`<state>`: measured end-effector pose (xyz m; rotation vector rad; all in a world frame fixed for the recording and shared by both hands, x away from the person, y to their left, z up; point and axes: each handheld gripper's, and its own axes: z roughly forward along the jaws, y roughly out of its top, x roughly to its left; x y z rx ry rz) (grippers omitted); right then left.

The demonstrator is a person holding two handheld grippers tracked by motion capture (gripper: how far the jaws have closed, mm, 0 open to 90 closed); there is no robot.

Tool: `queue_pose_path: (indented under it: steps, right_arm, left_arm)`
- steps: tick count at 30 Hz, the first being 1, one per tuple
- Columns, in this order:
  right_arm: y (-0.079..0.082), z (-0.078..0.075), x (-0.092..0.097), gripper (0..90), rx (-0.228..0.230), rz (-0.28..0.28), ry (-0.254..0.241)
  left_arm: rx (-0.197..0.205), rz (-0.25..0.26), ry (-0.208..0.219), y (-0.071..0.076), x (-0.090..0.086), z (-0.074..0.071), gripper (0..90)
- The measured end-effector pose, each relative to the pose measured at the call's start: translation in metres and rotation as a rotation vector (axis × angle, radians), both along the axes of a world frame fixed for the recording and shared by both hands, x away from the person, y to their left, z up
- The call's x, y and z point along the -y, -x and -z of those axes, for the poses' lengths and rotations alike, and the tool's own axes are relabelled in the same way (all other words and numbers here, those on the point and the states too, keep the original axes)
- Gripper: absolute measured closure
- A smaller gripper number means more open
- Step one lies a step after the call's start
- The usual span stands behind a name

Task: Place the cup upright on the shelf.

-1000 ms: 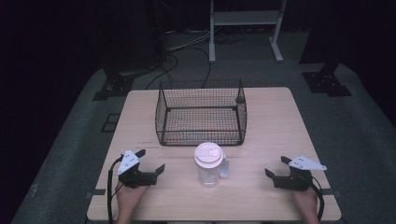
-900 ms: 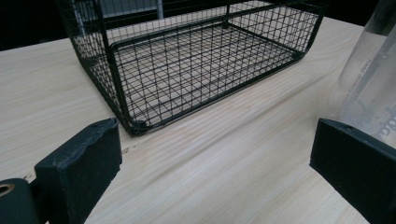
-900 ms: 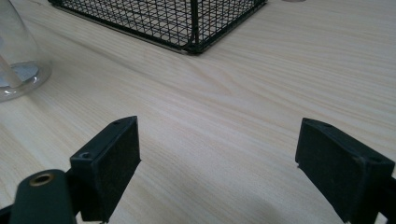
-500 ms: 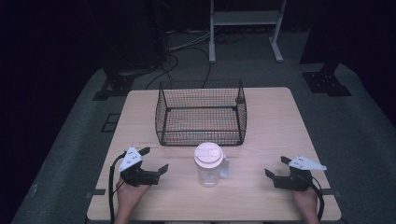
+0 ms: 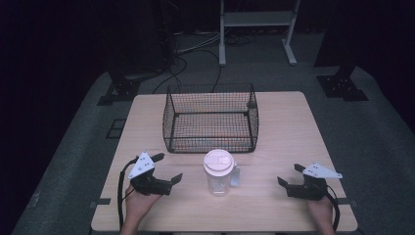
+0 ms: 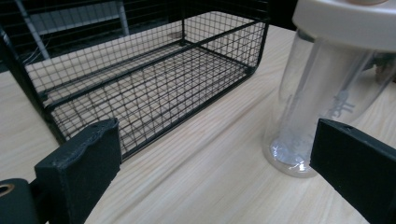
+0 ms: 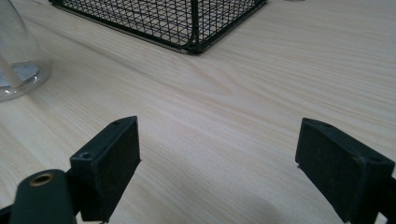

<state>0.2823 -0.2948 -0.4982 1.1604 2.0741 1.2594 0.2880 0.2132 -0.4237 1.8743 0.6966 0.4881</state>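
Overhead arrangement of my two hand-held tools at a light wooden table [image 5: 293, 127]. A black wire basket [image 5: 210, 120] sits toward the far middle of the table, open at the top and with nothing visible inside. Just in front of it, nearer to me, stands a clear plastic tumbler [image 5: 219, 174] with a pale lid, upright on the wood and apart from the basket. My left gripper [image 5: 166, 169] rests low over the table to the left of the tumbler, its jaws spread wide and holding nothing; in the left gripper view the tumbler [image 6: 322, 93] rises just beyond the right-hand jaw, not touched by it, with the basket [image 6: 149, 88] ahead and to the left. My right gripper [image 5: 288, 175] lies well to the right of the tumbler, jaws likewise wide apart and empty; the right gripper view shows bare wood between them, the basket's corner [image 7: 191, 23] ahead, and the tumbler's base [image 7: 18, 60] at the left edge.
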Motion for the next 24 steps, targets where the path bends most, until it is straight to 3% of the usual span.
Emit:
queue_pose_path:
  steps: [24]
  right_arm:
    - [0.0, 0.0, 0.0, 12.9, -0.002, -0.003, -0.005]
  left_arm:
    - [0.002, 0.188, -0.024, 0.012, 0.029, -0.027, 1.3]
